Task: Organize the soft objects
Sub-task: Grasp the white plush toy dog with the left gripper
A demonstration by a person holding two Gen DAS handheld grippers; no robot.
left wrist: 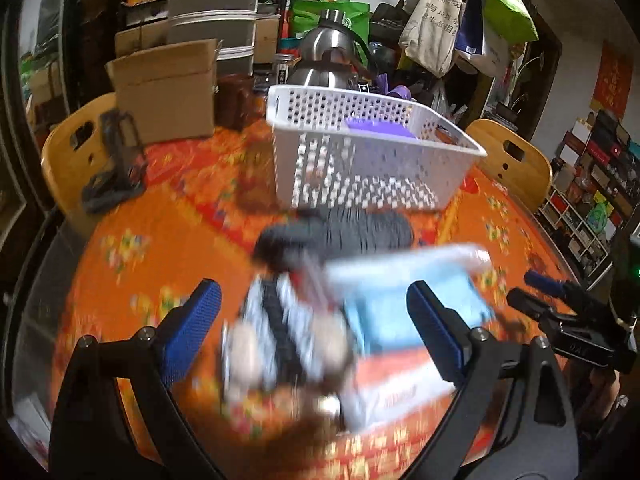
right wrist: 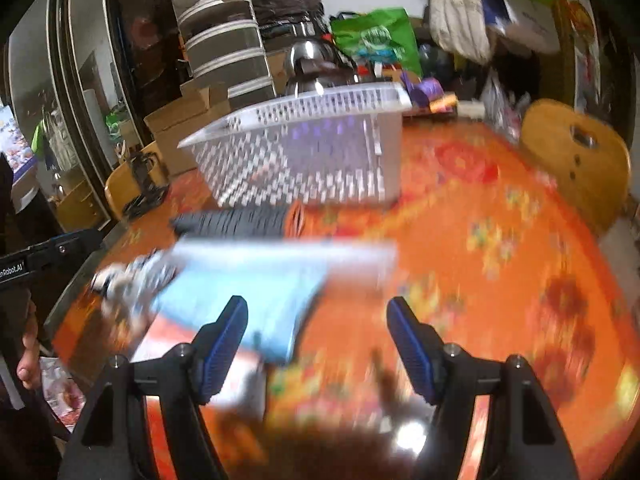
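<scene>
A white perforated basket (left wrist: 360, 160) (right wrist: 312, 152) stands on the orange table with something purple (left wrist: 380, 128) inside. In front of it lie soft things, blurred by motion: a dark grey ribbed piece (left wrist: 360, 232) (right wrist: 236, 222), a light blue folded cloth (left wrist: 404, 304) (right wrist: 256, 292), a black-and-white patterned item (left wrist: 280, 332) (right wrist: 132, 276) and a white and red pack (left wrist: 400, 388) (right wrist: 180, 344). My left gripper (left wrist: 316, 328) hangs open above the patterned item and blue cloth, holding nothing. My right gripper (right wrist: 316, 344) is open too, its left finger over the blue cloth's edge; it shows in the left wrist view at the right (left wrist: 540, 292).
Wooden chair backs (left wrist: 76, 160) (left wrist: 512, 160) (right wrist: 576, 160) flank the round table. A steel kettle (left wrist: 328, 56), cardboard boxes (left wrist: 168, 92) and stacked drawers (left wrist: 216, 12) crowd the far side. A black stand (left wrist: 116, 160) sits at the left. Bare orange cloth (right wrist: 500, 260) lies right of the pile.
</scene>
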